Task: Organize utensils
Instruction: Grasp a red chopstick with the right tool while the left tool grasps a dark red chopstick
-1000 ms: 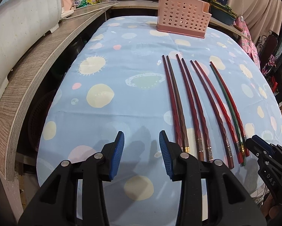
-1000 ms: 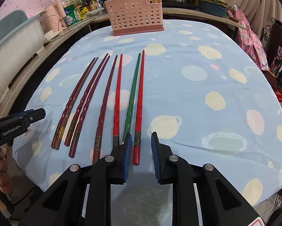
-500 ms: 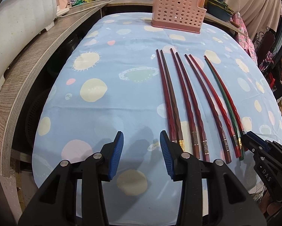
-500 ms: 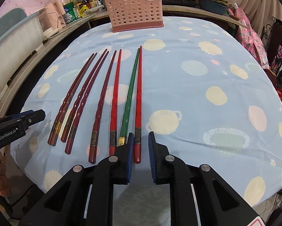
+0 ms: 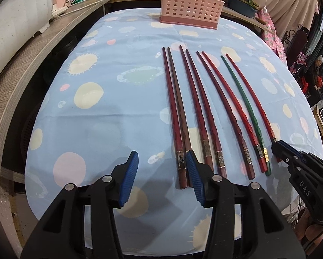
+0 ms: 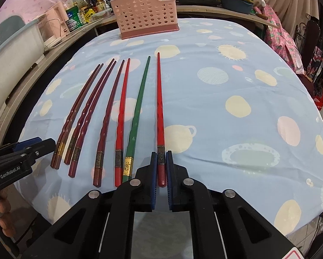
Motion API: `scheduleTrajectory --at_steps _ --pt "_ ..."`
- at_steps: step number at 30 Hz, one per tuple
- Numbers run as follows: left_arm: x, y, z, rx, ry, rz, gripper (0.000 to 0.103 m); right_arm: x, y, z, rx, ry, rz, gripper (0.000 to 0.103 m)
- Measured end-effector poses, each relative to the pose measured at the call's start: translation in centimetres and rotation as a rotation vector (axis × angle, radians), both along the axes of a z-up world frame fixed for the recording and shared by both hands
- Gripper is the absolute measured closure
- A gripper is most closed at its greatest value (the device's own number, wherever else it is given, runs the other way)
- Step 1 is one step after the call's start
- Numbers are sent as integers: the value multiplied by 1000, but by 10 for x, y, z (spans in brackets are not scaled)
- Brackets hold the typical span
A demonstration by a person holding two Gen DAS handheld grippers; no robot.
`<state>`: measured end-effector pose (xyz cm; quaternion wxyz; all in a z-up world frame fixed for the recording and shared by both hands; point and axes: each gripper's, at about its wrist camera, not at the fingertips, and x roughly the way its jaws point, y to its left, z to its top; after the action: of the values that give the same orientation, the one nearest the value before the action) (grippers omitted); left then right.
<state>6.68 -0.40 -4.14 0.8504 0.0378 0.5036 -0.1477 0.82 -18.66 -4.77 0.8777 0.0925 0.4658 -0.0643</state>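
Observation:
Several chopsticks lie side by side on the blue spotted tablecloth [image 5: 96, 129], handles toward me. My right gripper [image 6: 161, 154] is closing its jaws on the handle of the rightmost red chopstick [image 6: 159, 108], and both pads touch its sides. A green chopstick [image 6: 139, 103] lies just left of it. My left gripper [image 5: 161, 153] is opening its jaws. The handle end of the leftmost dark red pair [image 5: 174, 108] lies between them, beside the right pad, untouched. A pink perforated utensil basket [image 5: 189, 2] stands upright at the table's far end.
A curved wooden counter [image 5: 21, 69] runs along the left with a white appliance [image 5: 14, 13], bottles and pots behind. The table's near edge is just below both grippers. A hand [image 6: 1, 205] holds the left gripper. Pink cloth and dark furniture stand at the right.
My right gripper's jaws have narrowed around the red chopstick's handle. My left gripper has spread wider and shifted right, so its right finger now sits over the leftmost pair's handles.

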Motion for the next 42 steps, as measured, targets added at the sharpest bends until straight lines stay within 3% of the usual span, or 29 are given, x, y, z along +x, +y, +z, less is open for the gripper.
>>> scheduleTrajectory --at_steps 25,33,42 --pt "0 0 -9 38 -15 13 59 0 0 0 -1 -2 0 96" --pt "6 14 -8 26 -4 56 93 -1 0 0 -2 -1 1 96" --pt "7 23 -5 -5 18 63 95 -2 -1 2 -5 -3 -8 96"
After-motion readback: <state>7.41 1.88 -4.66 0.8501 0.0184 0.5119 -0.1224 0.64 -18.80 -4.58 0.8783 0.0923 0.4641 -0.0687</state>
